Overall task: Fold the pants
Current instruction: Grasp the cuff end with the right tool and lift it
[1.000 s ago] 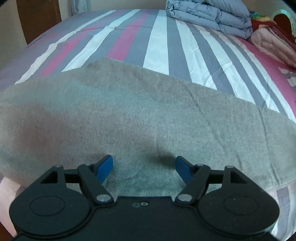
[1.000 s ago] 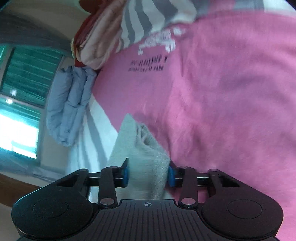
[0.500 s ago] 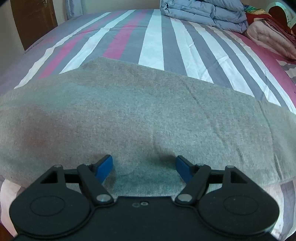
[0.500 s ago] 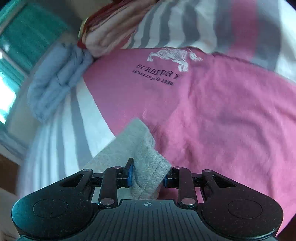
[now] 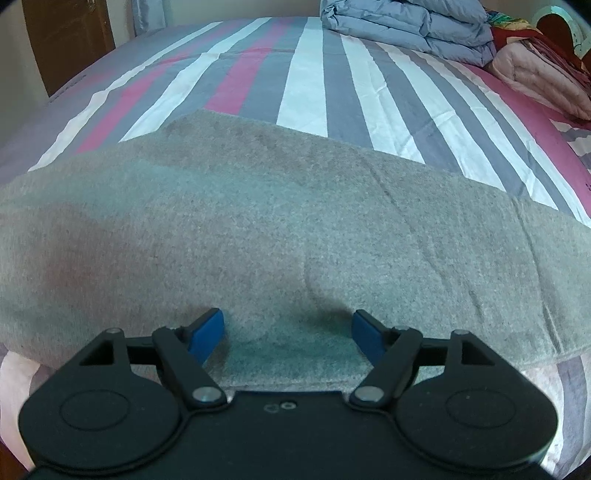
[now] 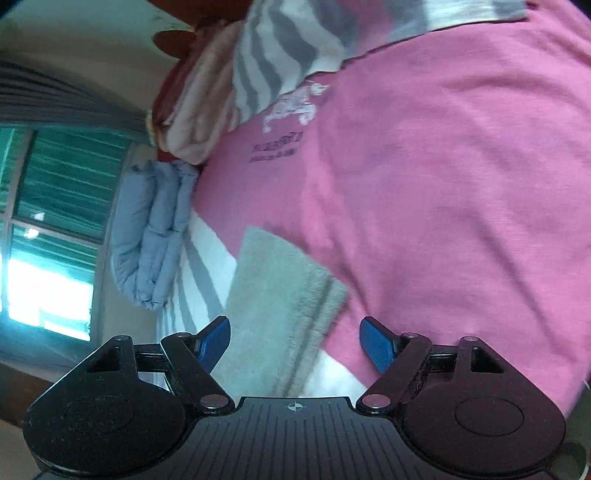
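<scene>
The grey pants (image 5: 280,229) lie flat across the striped bed, filling the lower half of the left wrist view. My left gripper (image 5: 288,332) is open, its blue fingertips (image 5: 207,328) just over the near part of the cloth, holding nothing. In the right wrist view one end of the grey pants (image 6: 277,302) lies on the bed between the spread jaws. My right gripper (image 6: 295,338) is open, and the cloth is free of its fingers.
The striped bedsheet (image 5: 314,85) stretches beyond the pants. A folded blue-grey duvet (image 5: 406,26) and pink blankets (image 5: 535,77) sit at the far end. A pink bedcover with a printed logo (image 6: 443,184) lies right of the pants' end. A window (image 6: 44,229) is at the left.
My right gripper was shut on the pants' end and has opened; the cloth now lies on the bed. The right camera has swung. The left gripper stays open over the pants.
</scene>
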A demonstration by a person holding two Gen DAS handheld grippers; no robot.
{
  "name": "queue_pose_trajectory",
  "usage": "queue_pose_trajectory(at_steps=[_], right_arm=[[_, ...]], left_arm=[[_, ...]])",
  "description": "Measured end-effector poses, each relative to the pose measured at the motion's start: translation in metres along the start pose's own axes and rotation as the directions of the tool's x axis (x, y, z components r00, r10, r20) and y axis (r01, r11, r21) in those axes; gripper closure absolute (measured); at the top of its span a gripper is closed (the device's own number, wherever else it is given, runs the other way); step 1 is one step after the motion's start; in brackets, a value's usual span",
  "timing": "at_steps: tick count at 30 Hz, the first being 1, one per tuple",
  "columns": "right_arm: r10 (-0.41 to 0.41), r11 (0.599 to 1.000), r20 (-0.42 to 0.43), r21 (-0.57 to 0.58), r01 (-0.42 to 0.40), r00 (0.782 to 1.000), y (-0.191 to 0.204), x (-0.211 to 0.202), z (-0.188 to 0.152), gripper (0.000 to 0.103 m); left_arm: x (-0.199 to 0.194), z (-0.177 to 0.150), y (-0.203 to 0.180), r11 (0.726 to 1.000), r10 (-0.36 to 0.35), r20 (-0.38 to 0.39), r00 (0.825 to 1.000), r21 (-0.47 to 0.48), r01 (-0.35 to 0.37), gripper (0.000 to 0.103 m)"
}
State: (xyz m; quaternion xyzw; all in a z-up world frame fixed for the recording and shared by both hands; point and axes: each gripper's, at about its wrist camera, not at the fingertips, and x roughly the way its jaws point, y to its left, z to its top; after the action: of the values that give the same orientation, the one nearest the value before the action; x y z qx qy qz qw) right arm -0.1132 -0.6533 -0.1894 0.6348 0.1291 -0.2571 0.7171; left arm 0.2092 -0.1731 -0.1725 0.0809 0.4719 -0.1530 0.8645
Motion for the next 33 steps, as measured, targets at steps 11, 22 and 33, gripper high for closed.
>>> queue_pose_trajectory(at_steps=[11, 22, 33], right_arm=[[-0.054, 0.998, -0.049, -0.018, 0.053, 0.997, 0.017, 0.051, -0.027, 0.079], [-0.157, 0.973, 0.032, -0.165, 0.160, 0.987, 0.039, 0.036, -0.031, 0.092], [0.060, 0.897, 0.003, -0.440, -0.053, 0.998, 0.167, 0.021, -0.090, 0.092]], left_arm=[[0.003, -0.002, 0.002, 1.000, -0.005, -0.001, 1.000, -0.005, 0.005, 0.030], [0.006, -0.004, -0.003, 1.000, 0.024, -0.014, 1.000, 0.020, -0.024, 0.029], [-0.004, 0.001, 0.013, 0.999, -0.031, 0.000, 1.000, -0.011, 0.031, 0.030]])
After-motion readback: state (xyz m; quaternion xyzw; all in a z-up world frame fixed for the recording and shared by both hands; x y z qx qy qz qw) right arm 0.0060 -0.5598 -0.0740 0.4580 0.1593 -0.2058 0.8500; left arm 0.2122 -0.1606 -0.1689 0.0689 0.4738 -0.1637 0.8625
